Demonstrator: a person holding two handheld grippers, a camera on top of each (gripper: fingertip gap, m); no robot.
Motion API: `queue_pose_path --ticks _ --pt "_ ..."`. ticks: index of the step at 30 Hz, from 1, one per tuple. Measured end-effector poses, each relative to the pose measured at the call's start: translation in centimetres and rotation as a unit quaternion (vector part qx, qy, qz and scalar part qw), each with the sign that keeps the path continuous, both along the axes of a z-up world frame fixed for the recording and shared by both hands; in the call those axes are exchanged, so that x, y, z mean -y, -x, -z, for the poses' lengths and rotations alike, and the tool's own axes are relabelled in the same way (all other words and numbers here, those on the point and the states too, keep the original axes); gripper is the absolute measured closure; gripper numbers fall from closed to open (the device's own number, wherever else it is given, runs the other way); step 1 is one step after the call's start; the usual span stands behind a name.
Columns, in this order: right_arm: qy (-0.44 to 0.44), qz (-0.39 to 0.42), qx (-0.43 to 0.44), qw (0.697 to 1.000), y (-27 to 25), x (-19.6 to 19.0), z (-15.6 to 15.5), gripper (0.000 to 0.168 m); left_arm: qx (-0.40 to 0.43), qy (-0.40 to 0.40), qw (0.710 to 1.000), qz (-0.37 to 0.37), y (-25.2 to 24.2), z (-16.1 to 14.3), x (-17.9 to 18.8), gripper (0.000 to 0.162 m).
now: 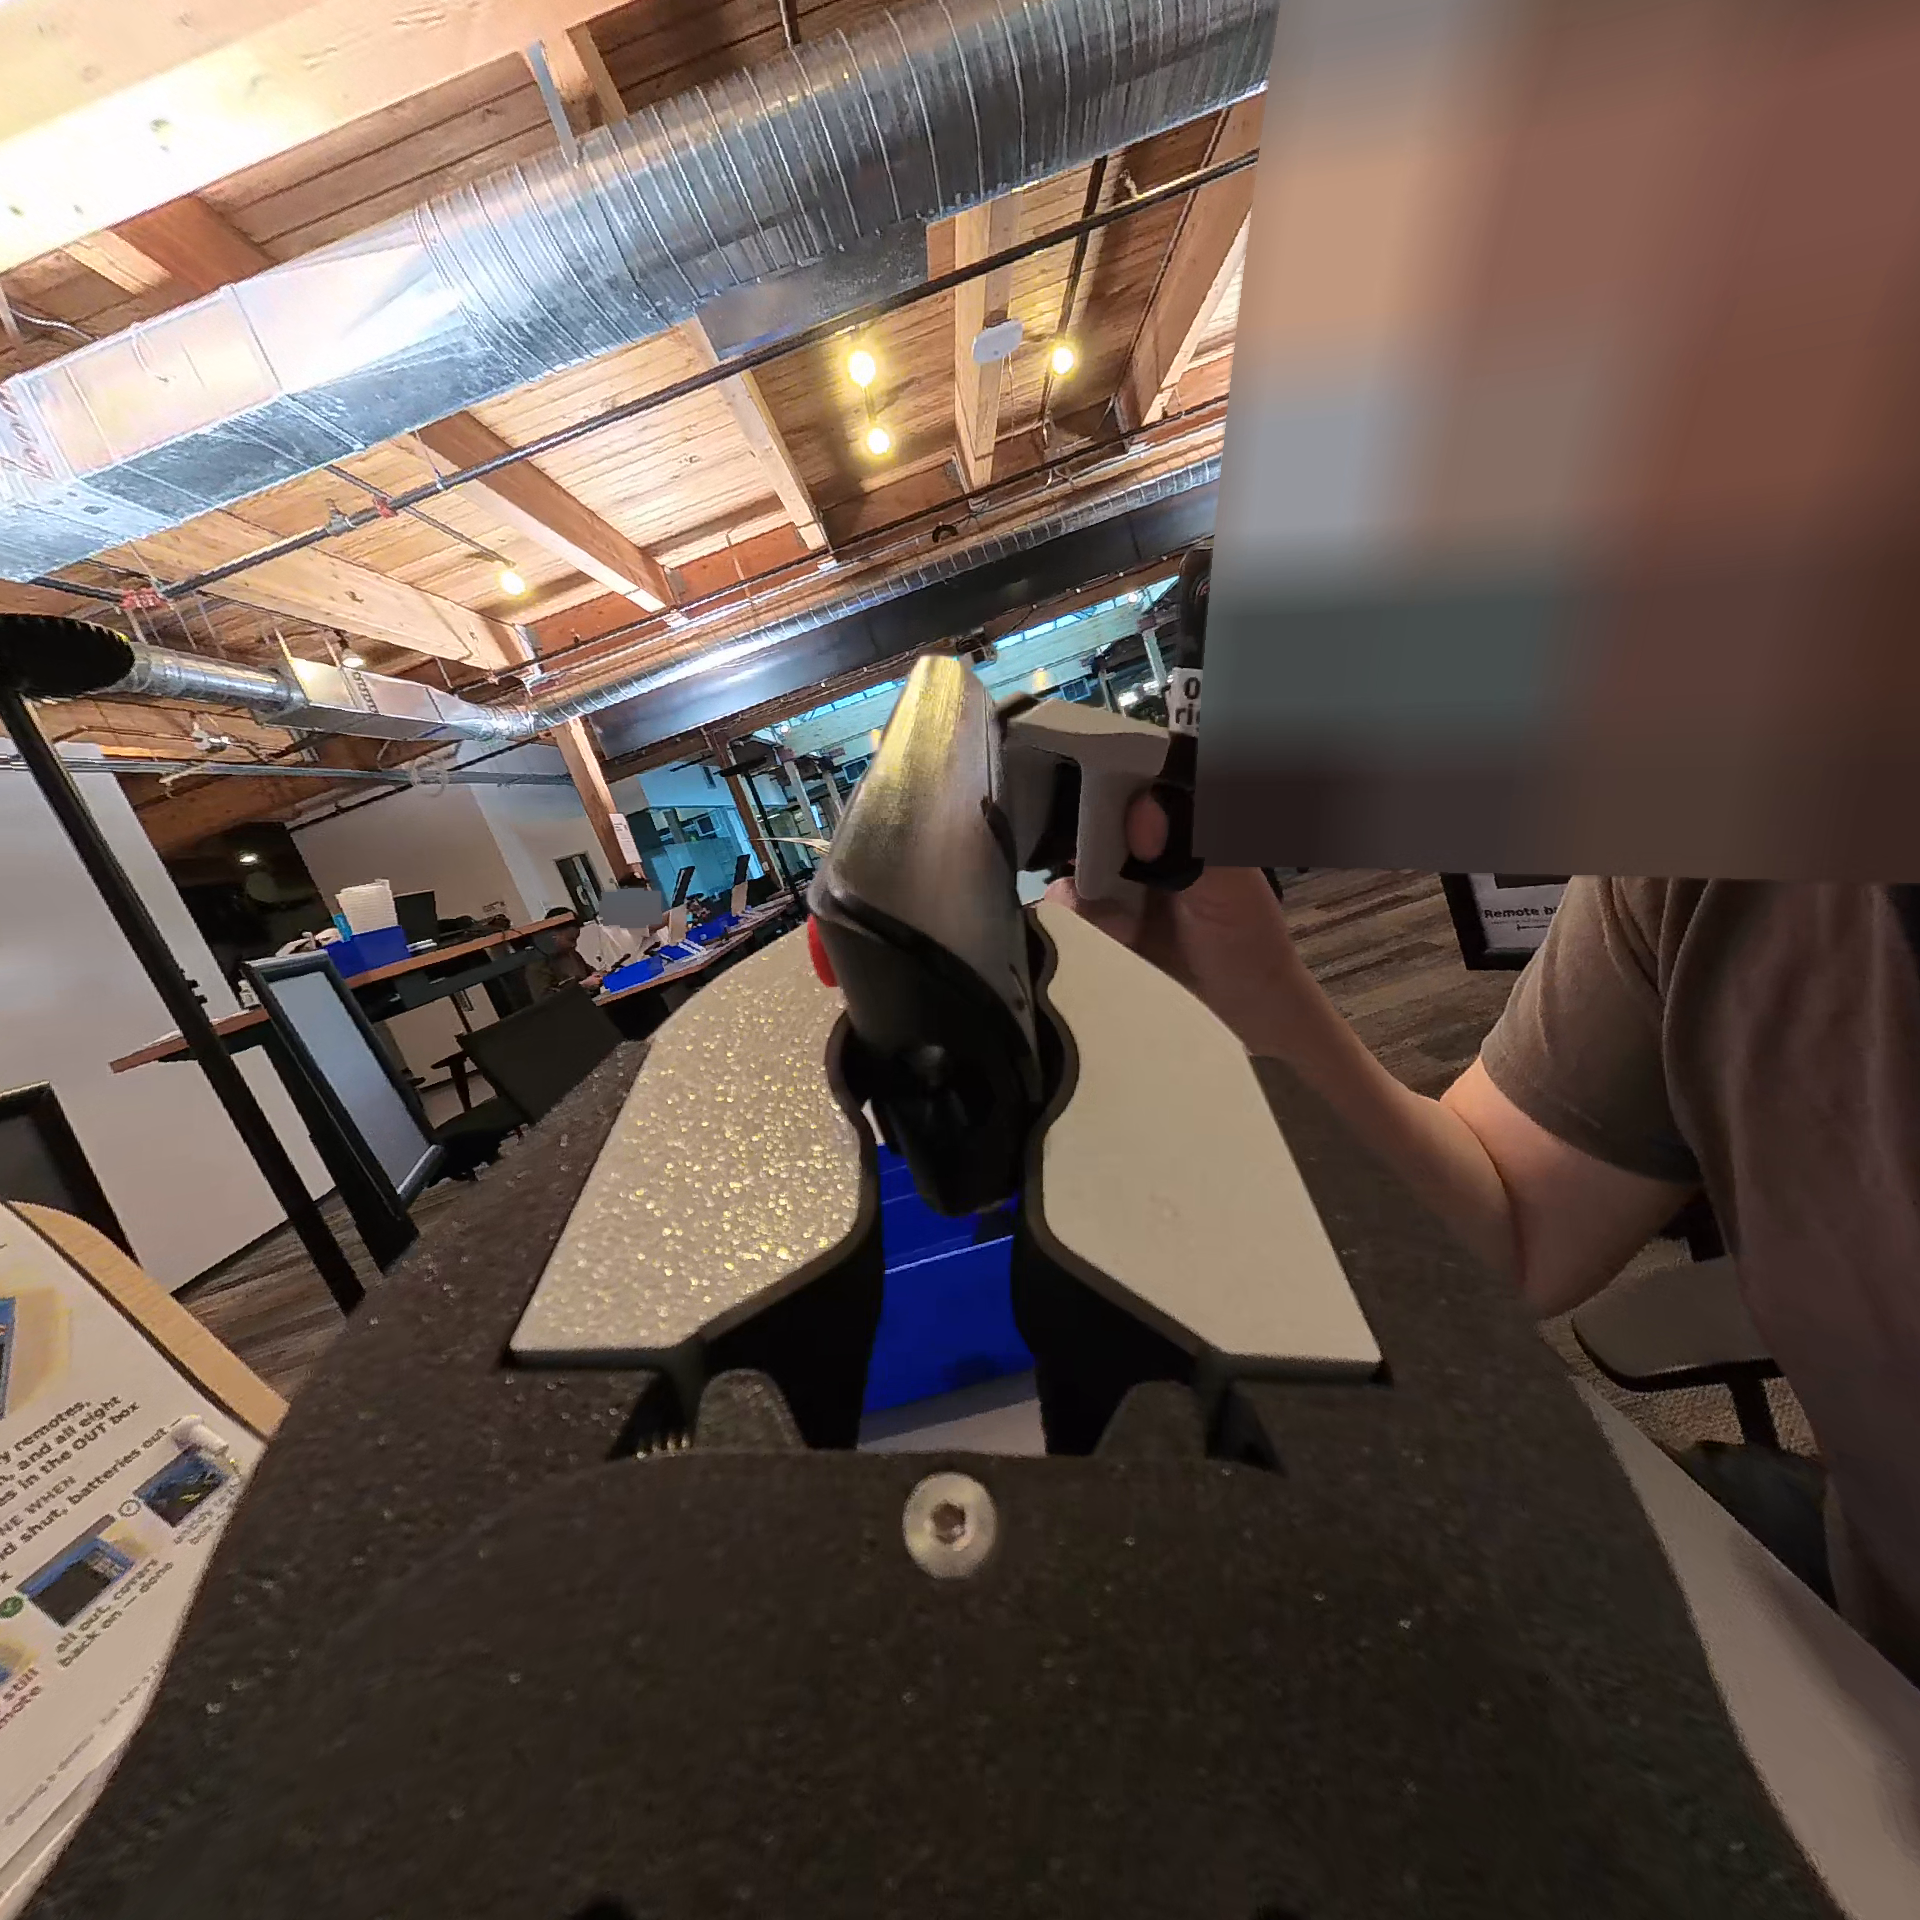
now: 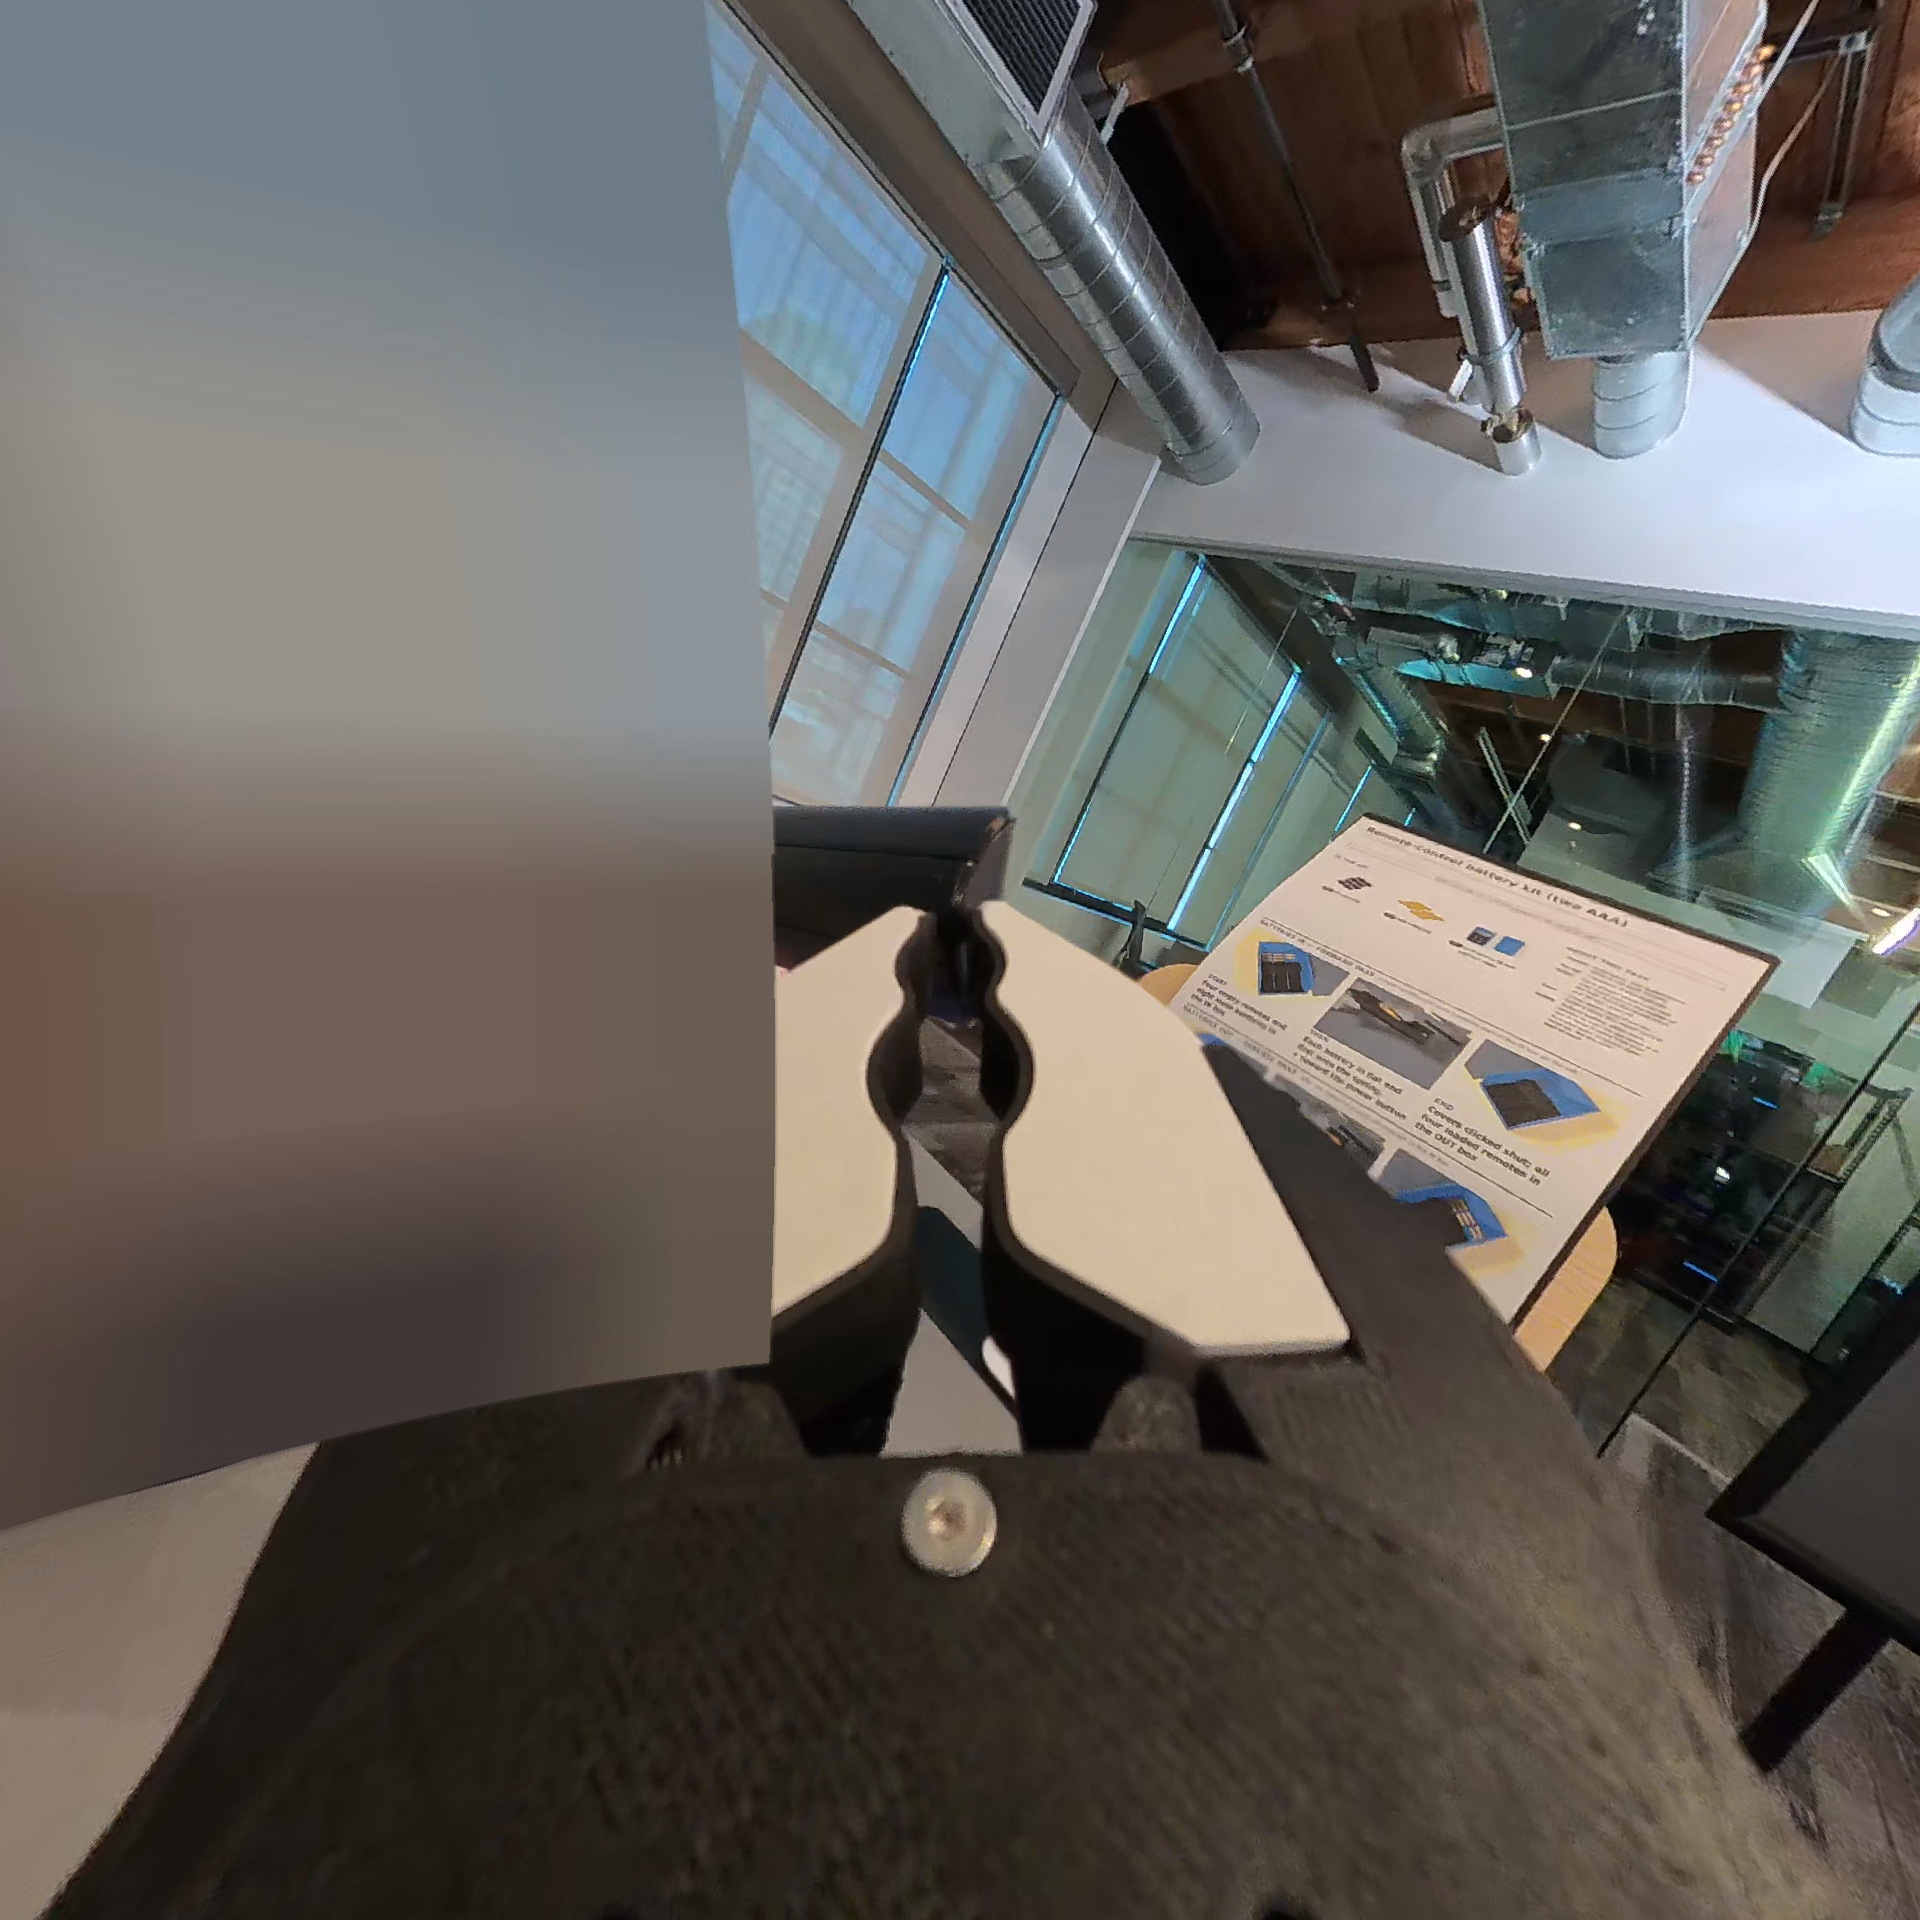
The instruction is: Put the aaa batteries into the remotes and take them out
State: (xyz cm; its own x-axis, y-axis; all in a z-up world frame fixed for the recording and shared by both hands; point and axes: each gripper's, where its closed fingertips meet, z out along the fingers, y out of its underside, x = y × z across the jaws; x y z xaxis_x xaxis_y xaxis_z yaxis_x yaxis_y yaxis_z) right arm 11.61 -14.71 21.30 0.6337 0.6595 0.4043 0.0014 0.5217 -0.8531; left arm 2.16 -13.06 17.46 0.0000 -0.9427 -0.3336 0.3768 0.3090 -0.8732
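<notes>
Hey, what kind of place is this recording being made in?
Likely an open-plan office or lab in a converted industrial loft: exposed timber ceiling beams, bare metal air ducts, rows of desks with people working, and glass partition walls.

A black remote (image 1: 925,935) fills the gap between the left hand-held gripper (image 1: 940,1039) fingers, blocking passage. Beyond it, the right hand-held gripper (image 1: 1081,790) crowds close against the remote's far end.
</notes>
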Motion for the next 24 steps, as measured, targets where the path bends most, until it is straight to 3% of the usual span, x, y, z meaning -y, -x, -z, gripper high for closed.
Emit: queue_pose_path --ticks 15,20,24 --pt "0.05 -0.046 -0.011 0.998 -0.9 -1.4 0.6 0.167 -0.006 0.052 0.999 -0.004 -0.5 -0.2 -0.9 0.138" --pt "0.048 -0.024 -0.021 0.998 -2.3 -2.3 0.4 0.167 -0.002 0.099 0.995 0.007 -0.3 -0.2 -1.9 0.138" --pt "0.121 -0.092 -0.041 0.988 -2.4 -3.2 1.1 0.167 -0.012 0.155 0.988 0.013 -0.5 0.2 -3.3 0.138"
